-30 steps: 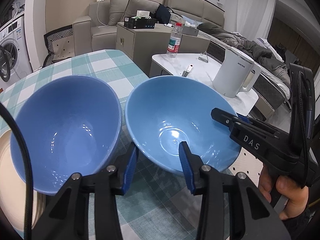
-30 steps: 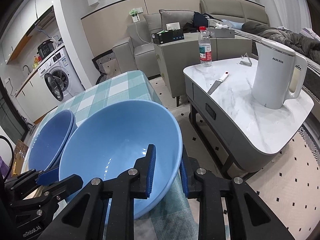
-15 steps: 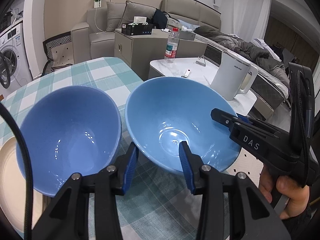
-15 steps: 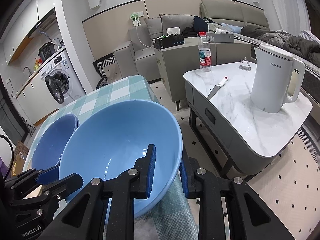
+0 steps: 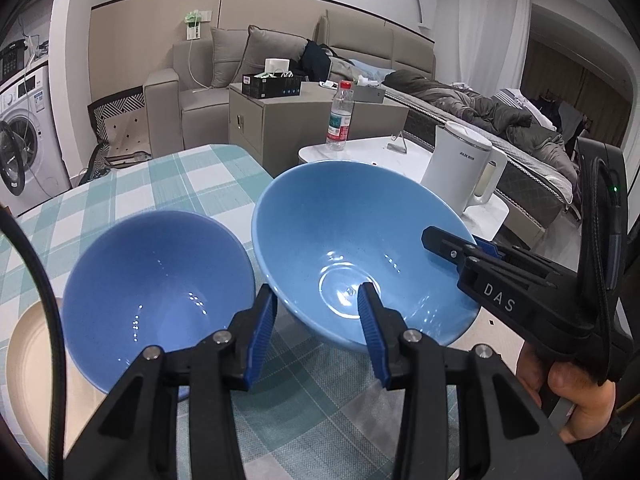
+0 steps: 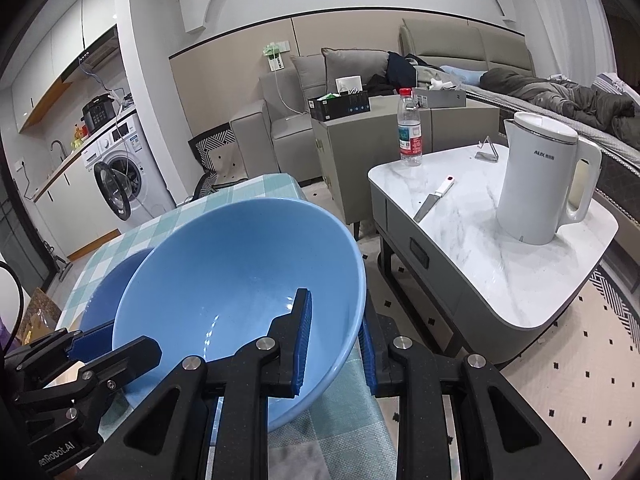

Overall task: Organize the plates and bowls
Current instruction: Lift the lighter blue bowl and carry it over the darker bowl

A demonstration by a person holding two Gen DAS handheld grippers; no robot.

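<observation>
Two blue bowls are in view. My right gripper point(image 6: 334, 336) is shut on the rim of the lighter, larger bowl point(image 6: 236, 280) and holds it tilted above the checked table; this bowl shows in the left wrist view point(image 5: 360, 256) too, with the right gripper point(image 5: 460, 246) on its right rim. The darker bowl point(image 5: 156, 292) sits on a cream plate point(image 5: 28, 364) at the left. My left gripper point(image 5: 316, 316) is open and empty, its fingers straddling the gap between the two bowls.
The teal checked tablecloth point(image 5: 180, 184) covers the table, whose right edge is under the held bowl. A marble coffee table point(image 6: 500, 252) to the right carries a white kettle point(image 6: 544, 184), a water bottle point(image 6: 410, 132) and a knife point(image 6: 434, 200).
The held bowl has risen with my right gripper. My left gripper has pulled up and back from the darker bowl, which looks smaller now. Both grips are unchanged.
</observation>
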